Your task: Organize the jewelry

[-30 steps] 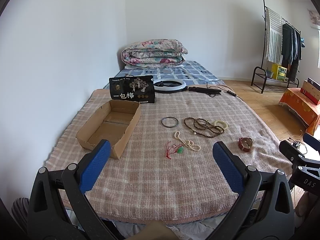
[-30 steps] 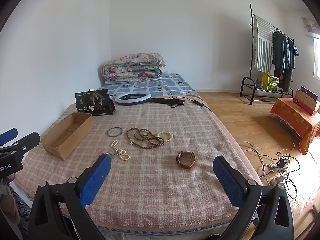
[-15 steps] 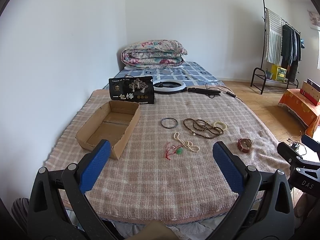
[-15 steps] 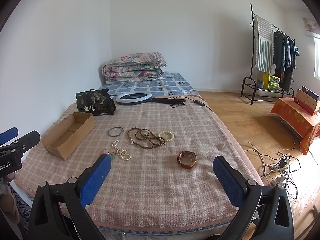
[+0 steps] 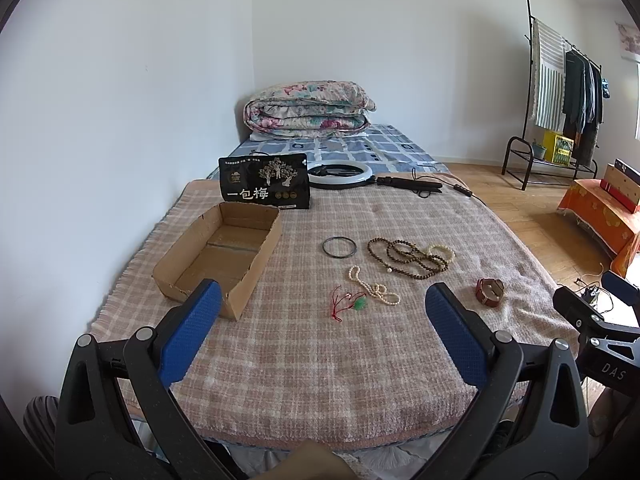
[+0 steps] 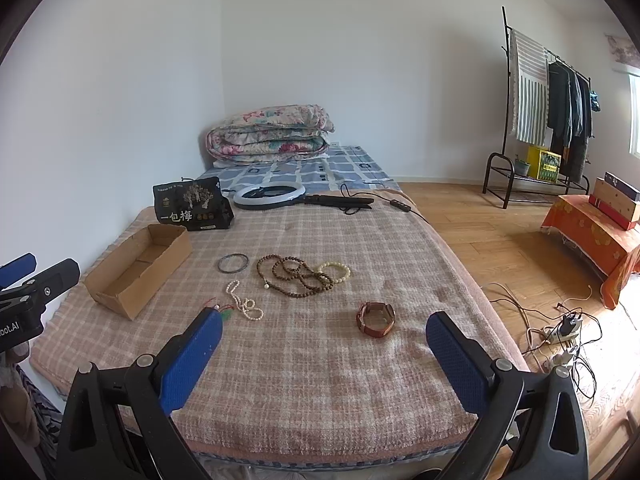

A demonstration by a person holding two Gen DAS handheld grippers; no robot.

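Jewelry lies on the plaid blanket point(image 5: 320, 352): a dark bangle point(image 5: 339, 247), a long brown bead necklace point(image 5: 408, 258), a cream bead bracelet point(image 5: 442, 251), a pearl strand point(image 5: 374, 291), a red cord with a green pendant point(image 5: 350, 304) and a brown wooden bracelet point(image 5: 490, 292). An empty cardboard box point(image 5: 218, 258) sits to their left. My left gripper point(image 5: 322, 328) is open and empty, near the bed's front edge. My right gripper point(image 6: 324, 348) is open and empty, just short of the wooden bracelet point(image 6: 375, 319). The box point(image 6: 138, 270) and bead necklace point(image 6: 296, 276) show there too.
A black snack bag point(image 5: 265, 187) stands behind the box. A ring light point(image 5: 340, 175) with cable and a folded quilt point(image 5: 308, 110) lie farther back. A clothes rack point(image 6: 548, 120), an orange-covered stand point(image 6: 592, 236) and floor cables point(image 6: 560, 328) are to the right.
Both grippers have drifted slightly; the views shift a little and the jewelry sits a touch farther off in the left view. Nothing was picked up.
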